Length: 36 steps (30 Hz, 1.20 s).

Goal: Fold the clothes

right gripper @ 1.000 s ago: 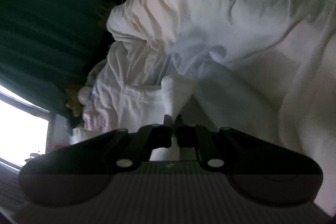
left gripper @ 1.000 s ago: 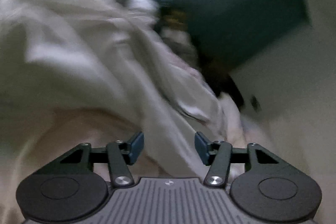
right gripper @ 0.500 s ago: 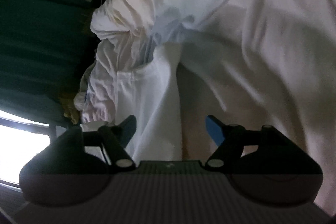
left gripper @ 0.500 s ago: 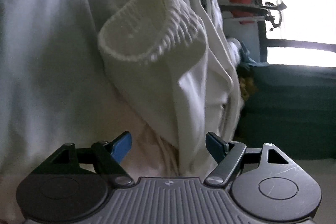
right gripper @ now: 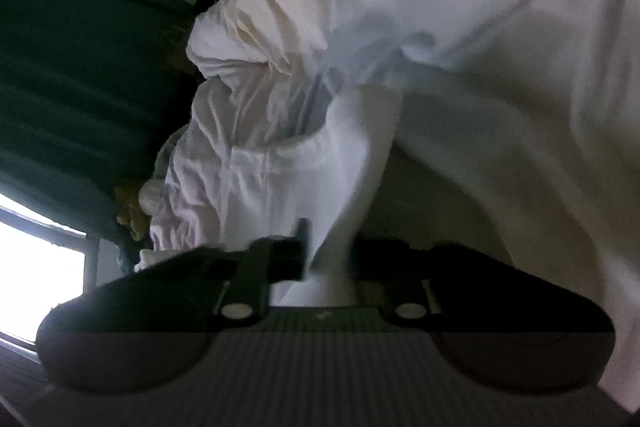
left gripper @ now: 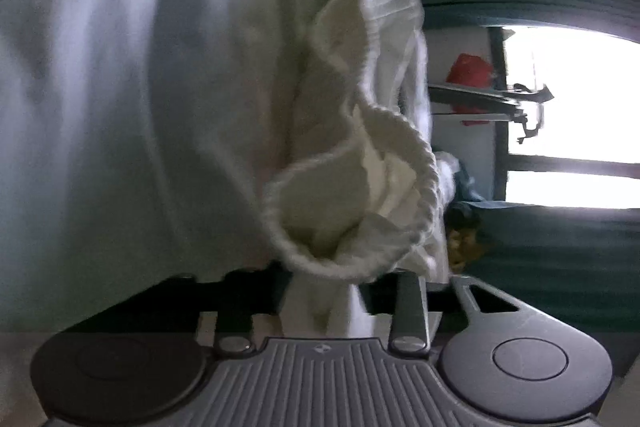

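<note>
White cloth (left gripper: 328,307) covers the left gripper's (left gripper: 326,291) fingertips. The right gripper (right gripper: 330,259) is blurred and dark, a white garment (right gripper: 336,195) hiding its jaws' tips.

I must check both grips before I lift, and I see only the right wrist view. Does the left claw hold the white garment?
Observer: Yes. The left claw is closed on the white garment, and cloth fills the gap between its fingers.
Operator: Which part does it hold?
Observer: A bunch just beneath the ribbed elastic edge, which curls into an open loop above the claw.
Operator: Is anything behind the cloth?
Observer: A red object beside the window frame. I cannot tell what it is.
</note>
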Motion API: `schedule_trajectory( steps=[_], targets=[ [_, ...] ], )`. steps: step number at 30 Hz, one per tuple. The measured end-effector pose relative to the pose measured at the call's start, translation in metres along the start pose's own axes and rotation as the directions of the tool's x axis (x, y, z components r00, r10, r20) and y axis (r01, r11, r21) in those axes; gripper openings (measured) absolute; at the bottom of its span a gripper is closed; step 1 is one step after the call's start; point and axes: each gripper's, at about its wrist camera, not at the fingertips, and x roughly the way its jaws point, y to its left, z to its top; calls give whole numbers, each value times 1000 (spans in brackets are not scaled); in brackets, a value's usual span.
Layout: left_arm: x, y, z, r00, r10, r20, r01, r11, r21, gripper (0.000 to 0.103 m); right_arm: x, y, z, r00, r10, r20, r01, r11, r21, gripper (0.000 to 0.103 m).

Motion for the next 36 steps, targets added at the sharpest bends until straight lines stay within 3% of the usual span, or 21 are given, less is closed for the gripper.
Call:
schedule_trajectory(
  steps=[2,7,13,17,20,23,27,31,33,35,36],
  targets=[
    [-12,-17,2,1000,-6,29,4,998,69,21,2,-1,3,1000,26,17,-26,1000,2,8],
    [-67,-51,11,996,-23,84,7,984,177,17,4,9,10,998,44,43,-42,998,-57,6],
    [-157,-35,59,989,29,144,-57,980,192,16,-23,29,19,981,116,153,-86,978,-190,6],
    [-194,3,74,982,139,129,-159,973,165,16,-28,19,21,982,4,187,28,985,-171,6],
    [-198,37,86,966,226,123,-244,957,159,16,-11,-6,22,982,-137,130,151,983,-102,6],
    [-194,54,91,965,241,103,-256,952,167,16,5,-22,20,979,-192,72,197,978,-74,6],
    [-198,56,88,971,226,77,-237,949,209,18,7,-5,19,973,-215,85,228,953,-198,8],
    [-217,39,74,958,269,96,-285,895,343,27,-1,7,18,969,-224,104,243,939,-242,10],
    [-230,30,65,957,269,110,-291,869,400,31,-4,19,16,962,-240,130,268,920,-287,15],
    [-239,16,55,956,268,123,-294,837,462,45,-13,24,16,950,-256,180,302,903,-307,27],
    [-244,9,48,957,260,130,-290,823,489,47,-18,27,16,943,-260,208,316,896,-311,30]
  ],
)
